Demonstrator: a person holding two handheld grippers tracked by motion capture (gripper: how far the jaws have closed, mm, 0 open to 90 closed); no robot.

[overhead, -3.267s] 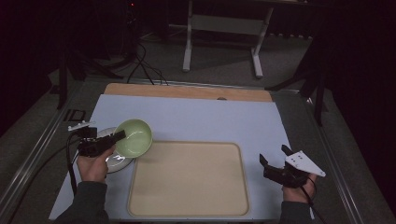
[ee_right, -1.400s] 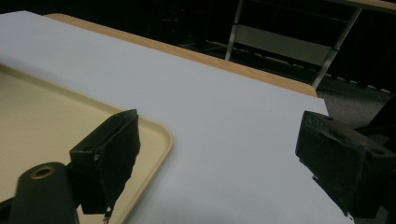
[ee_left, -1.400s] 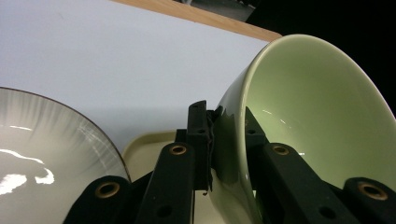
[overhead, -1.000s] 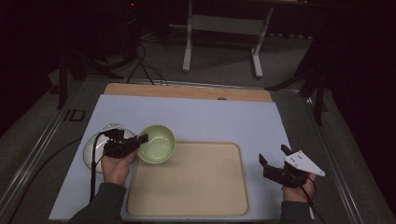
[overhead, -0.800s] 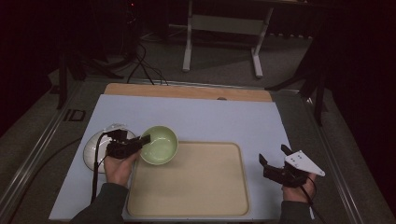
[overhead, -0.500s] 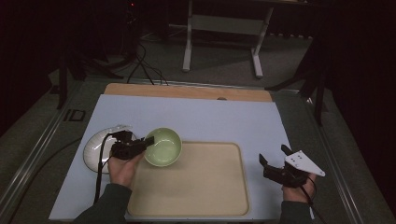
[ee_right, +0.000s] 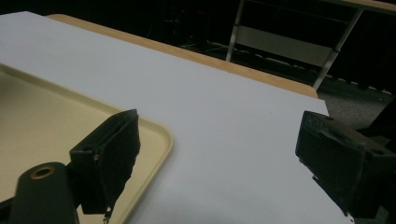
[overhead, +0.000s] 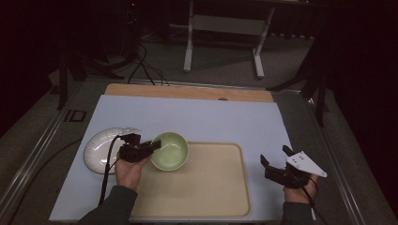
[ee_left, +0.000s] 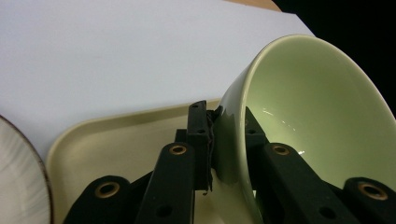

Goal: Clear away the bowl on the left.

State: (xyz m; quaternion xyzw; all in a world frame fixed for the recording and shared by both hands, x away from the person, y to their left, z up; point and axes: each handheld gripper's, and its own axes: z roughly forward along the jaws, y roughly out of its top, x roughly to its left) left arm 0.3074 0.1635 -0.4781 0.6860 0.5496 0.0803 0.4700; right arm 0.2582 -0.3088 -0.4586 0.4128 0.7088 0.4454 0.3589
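the left gripper is clamped on the rim of a green bowl. in the left gripper view one black jaw sits outside the wall of the bowl and the other sits inside it, with the wall pinched tight between them.

the bowl is at the far left corner of the tan tray, over the tray's edge. it is round, so it has no long side. it is tipped: from above, its open mouth faces up and leans a bit to the right. i cannot tell if its bottom touches the tray.

just left of the bowl a white plate lies flat on the pale blue mat. the left hand is near the plate's right edge. the plate's dark rim shows at the left of the left gripper view, next to the tray's round corner.

the right gripper is on the right side of the table, just past the right edge of the tray and well apart from the bowl. its jaws are wide apart with nothing between them. in the right gripper view the tray's corner is by one jaw and the mat lies between the jaws.
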